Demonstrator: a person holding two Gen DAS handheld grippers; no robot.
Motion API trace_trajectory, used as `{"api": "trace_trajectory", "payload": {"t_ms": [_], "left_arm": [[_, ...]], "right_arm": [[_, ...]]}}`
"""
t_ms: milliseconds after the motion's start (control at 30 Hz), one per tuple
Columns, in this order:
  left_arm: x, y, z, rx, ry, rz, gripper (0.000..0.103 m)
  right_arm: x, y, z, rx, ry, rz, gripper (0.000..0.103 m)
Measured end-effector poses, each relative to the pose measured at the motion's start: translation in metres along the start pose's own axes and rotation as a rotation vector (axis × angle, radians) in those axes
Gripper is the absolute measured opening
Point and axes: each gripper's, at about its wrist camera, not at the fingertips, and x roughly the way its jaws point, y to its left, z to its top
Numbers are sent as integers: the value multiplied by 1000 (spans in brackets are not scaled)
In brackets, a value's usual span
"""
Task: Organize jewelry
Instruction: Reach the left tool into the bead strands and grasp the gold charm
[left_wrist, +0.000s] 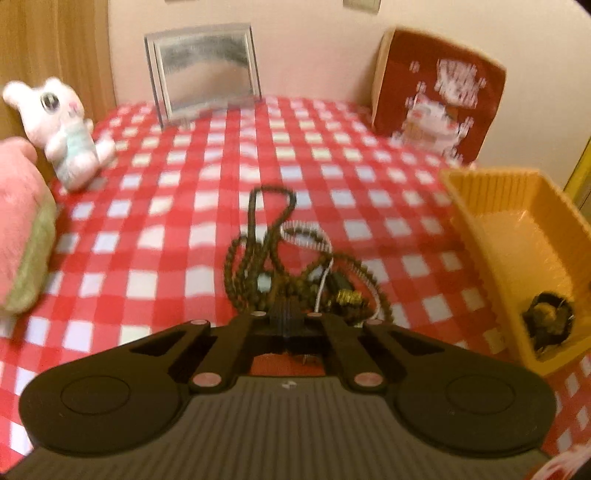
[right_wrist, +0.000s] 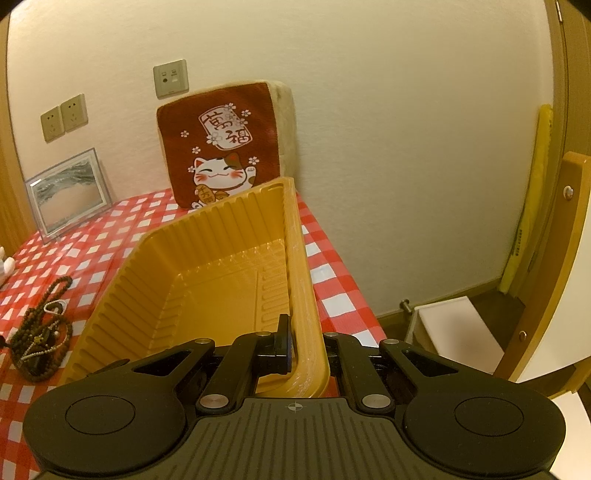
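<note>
A tangle of dark beaded necklaces with a thin white chain lies on the red-and-white checked tablecloth. My left gripper is shut on the near end of this tangle. A yellow ribbed plastic tray stands to the right, with a dark jewelry piece in its near corner. My right gripper is shut on the tray's right wall, one finger inside and one outside. The bead tangle also shows in the right wrist view, left of the tray.
A white plush rabbit and a pink-green plush sit at the left. A silver picture frame and a red lucky-cat cushion lean on the back wall. The table's right edge drops beside a wooden chair.
</note>
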Motion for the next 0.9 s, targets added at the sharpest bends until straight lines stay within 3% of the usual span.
{"api": "trace_trajectory", "payload": {"t_ms": [167,367,533,800,900], "left_arm": [[-33,7,22,-1,-81,-19,0],[-25,7,17,-71,-14,-51,7],[-7,-16,1,-16,42,-89,9],[29,-36,3,-10,71,-94,34],[42,-39,3,2,81,-82,35]], "right_arm": [[0,1,1,3,-3,5,5],[-3,0,1,4,-7,13,5],[-5,1,2,3,-6,14,5],[-6,1,2,6,-5,11,5],[-6,2,2,6,-4,8,5]]}}
